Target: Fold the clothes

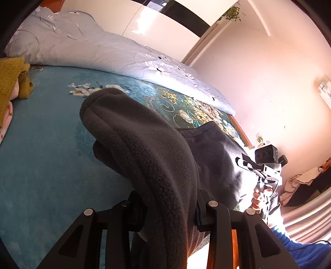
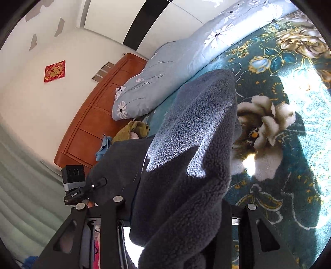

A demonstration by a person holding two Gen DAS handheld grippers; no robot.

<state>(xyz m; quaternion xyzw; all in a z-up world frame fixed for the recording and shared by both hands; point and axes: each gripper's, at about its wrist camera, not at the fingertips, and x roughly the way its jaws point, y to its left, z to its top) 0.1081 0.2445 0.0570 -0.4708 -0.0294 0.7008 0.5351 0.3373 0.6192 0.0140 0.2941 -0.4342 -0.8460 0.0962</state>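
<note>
Grey fleece garment (image 1: 157, 157) | soft, thick, limp, light; sags between grips | left gripper (image 1: 169, 215), right gripper (image 2: 178, 215): jaws clamped on fleece edge | hold near corners, lower centre frame

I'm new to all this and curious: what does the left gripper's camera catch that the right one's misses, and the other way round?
Left only: a hanging plant high on the wall and the right gripper. Right only: a red wall decoration, the wooden headboard and the left gripper. Both: the grey fleece garment clamped in the jaws, the teal floral blanket, the pale flowered duvet, and mustard clothing.
</note>
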